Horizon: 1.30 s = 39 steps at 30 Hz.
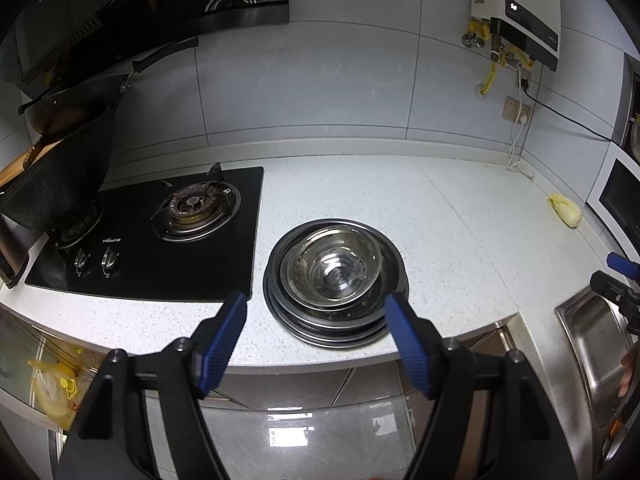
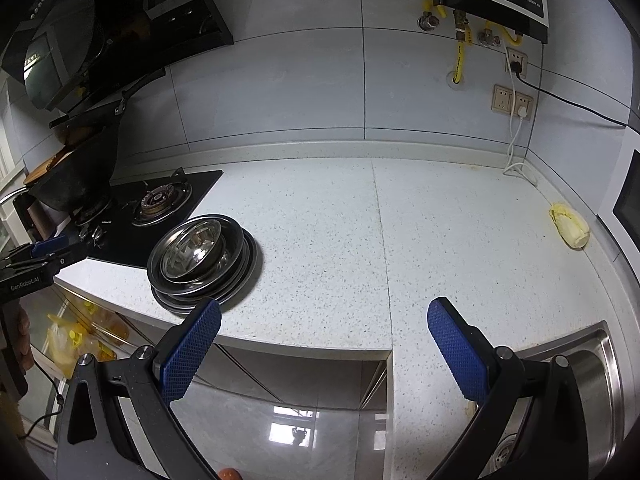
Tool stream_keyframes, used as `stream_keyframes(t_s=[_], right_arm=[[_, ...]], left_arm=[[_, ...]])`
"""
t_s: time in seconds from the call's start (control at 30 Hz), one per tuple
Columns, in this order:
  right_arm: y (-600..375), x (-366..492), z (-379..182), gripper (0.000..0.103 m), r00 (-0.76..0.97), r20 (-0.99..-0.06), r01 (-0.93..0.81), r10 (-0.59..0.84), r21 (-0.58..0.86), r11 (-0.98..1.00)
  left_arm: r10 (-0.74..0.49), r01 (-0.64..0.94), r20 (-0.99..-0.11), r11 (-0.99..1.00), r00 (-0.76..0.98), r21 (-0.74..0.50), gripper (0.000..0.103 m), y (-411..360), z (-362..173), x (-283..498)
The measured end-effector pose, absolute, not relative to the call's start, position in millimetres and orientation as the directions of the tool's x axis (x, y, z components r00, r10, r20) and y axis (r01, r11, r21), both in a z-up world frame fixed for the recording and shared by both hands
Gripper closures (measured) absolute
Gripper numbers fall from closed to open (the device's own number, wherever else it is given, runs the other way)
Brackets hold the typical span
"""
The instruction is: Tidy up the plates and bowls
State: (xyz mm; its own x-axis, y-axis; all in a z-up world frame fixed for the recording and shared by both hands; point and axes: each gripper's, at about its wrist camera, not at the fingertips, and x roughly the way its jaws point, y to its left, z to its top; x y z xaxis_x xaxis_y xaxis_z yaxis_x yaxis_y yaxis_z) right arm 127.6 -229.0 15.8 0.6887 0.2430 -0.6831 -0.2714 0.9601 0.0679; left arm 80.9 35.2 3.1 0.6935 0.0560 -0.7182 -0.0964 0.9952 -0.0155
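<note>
A stack of steel plates stands near the front edge of the speckled counter, with nested steel bowls on top. My left gripper hovers just in front of the stack, open, its blue pads wide apart with nothing between them. My right gripper is open too and empty, over the counter's front edge to the right of the stack. In the left wrist view the right gripper shows at the far right edge.
A black gas hob lies left of the stack, with a dark pot and a wok behind it. A steel sink sits at the right. A yellowish lump lies at the far right, near a white appliance. Cables hang from wall sockets.
</note>
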Motion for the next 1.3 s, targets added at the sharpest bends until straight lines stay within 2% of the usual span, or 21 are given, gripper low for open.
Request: stream_keyframes(t_s=[1.0,1.3], right_arm=[[-229.6,135.6,11.4,0.001,0.684,-0.692,-0.269,0.230,0.054,0.962],[-226.5,138.6,7.7,0.001,0.667,-0.710,-0.294,0.226,0.029,0.955]], left_arm=[[0.033,-0.100,-0.715,0.994,0.699,-0.052,0.033,40.2,3.9,80.9],[0.059,-0.113,-0.713,0.993,0.698,-0.028,0.033,43.9,6.4,80.5]])
